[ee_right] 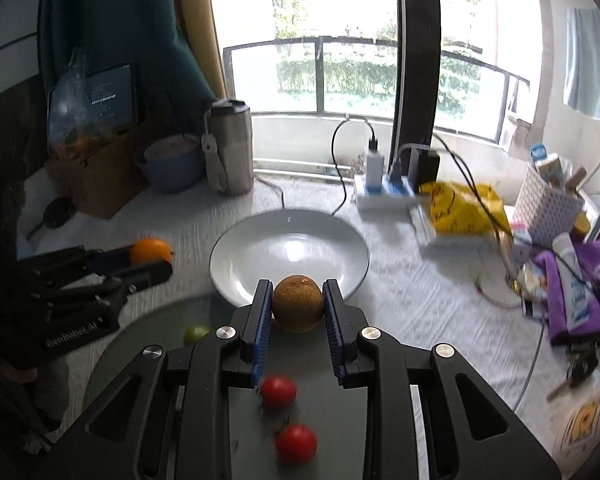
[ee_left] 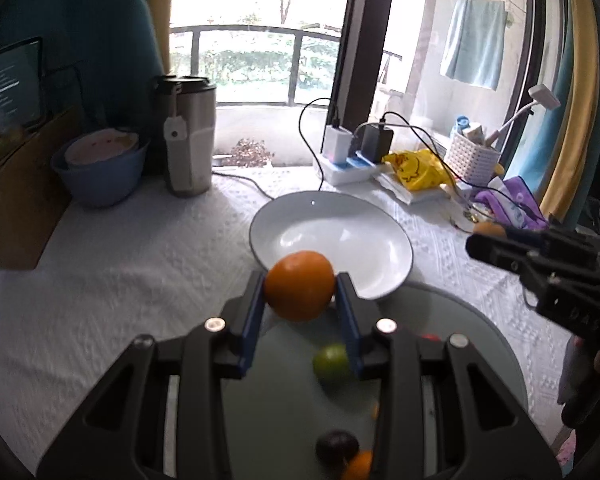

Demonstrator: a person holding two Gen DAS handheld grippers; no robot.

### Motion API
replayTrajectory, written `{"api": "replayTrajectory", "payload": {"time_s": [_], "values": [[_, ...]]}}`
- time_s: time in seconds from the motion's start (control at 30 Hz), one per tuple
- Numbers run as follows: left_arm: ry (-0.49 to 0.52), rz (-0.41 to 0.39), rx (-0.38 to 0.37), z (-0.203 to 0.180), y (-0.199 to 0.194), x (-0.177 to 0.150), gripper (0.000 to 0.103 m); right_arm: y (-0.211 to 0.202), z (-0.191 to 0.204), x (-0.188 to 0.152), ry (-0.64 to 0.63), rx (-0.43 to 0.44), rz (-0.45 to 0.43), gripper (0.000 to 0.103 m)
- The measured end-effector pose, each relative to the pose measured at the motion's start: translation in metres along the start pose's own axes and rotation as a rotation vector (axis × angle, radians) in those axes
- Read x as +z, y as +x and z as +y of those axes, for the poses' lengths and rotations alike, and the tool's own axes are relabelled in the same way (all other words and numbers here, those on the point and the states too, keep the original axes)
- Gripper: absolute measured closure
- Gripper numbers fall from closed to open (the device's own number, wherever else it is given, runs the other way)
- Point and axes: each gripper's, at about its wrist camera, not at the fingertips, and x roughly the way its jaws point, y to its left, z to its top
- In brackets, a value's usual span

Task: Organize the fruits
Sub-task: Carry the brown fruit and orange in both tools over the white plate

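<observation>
Two red tomatoes (ee_right: 279, 391) sit right under the right gripper (ee_right: 297, 304) on a grey tray (ee_right: 204, 312), and that gripper's clamped on a brown fruit (ee_right: 297, 308) (kiwi maybe, hard to tell), held just short of the white bowl (ee_right: 260, 236). Left gripper (ee_left: 300, 292) is closed on an orange (ee_left: 299, 285), also right at the bowl's near rim, with a lime (ee_left: 331, 361) and a dark fruit (ee_left: 337, 446) below it on the tray.

Biggest worry: both grippers look headed for the same bowl, so they could bump each other or knock the rim. Round fruit dropped from high up could also bounce or roll off across the counter (ee_left: 140, 248). The orange is only pinched at its sides, so a quick swing might let it slip.
</observation>
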Motion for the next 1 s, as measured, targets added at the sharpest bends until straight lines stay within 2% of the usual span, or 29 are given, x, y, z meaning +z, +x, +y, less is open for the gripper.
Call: {"api": "replayTrajectory", "payload": {"time_s": [0.3, 0.57, 0.77, 1.0], "values": [[0.08, -0.013, -0.017, -0.003, 0.035, 0.031, 0.067, 0.035, -0.018, 0.035, 0.028, 0.028, -0.009, 0.076], [0.05, 0.08, -0.04, 0.009, 0.087, 0.043, 0.067, 0.087, -0.023, 0.051, 0.056, 0.097, 0.064, 0.076], [0.048, 0.152, -0.041, 0.017, 0.126, 0.052, 0.067, 0.136, -0.028, 0.053, 0.098, 0.119, 0.165, 0.076], [0.033, 0.208, -0.059, 0.025, 0.149, 0.052, 0.067, 0.173, -0.031, 0.055, 0.12, 0.132, 0.234, 0.076]]}}
